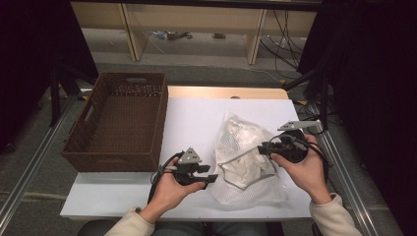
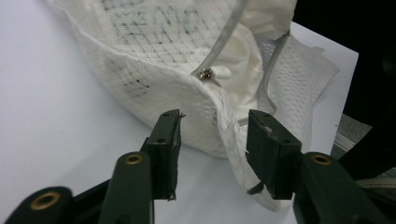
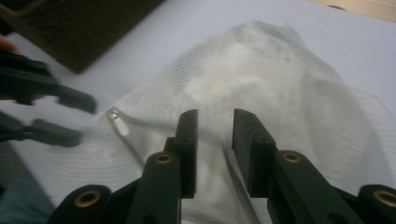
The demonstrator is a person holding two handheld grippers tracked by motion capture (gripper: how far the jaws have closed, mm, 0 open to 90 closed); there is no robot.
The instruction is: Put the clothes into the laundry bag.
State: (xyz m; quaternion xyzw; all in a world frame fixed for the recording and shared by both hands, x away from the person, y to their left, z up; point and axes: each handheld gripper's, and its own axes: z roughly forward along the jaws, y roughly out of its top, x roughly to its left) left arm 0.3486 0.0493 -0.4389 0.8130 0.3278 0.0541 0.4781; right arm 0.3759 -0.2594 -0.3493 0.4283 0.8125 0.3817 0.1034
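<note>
The left tongs (image 1: 212, 178), gripped palm-up near the tabletop (image 1: 192, 118) edge, stand parted around a fold of the mesh bag (image 1: 248, 157). The right tongs (image 1: 262, 150) hover parted over it. The basket (image 1: 118, 123) sits far left.

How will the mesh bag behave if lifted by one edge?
Likely floppy: the mesh bag lies crumpled and its edge folds between the left gripper's open jaws. Probably light, since it holds only soft white cloth. That cloth may slump toward the open zipper when lifted.
</note>
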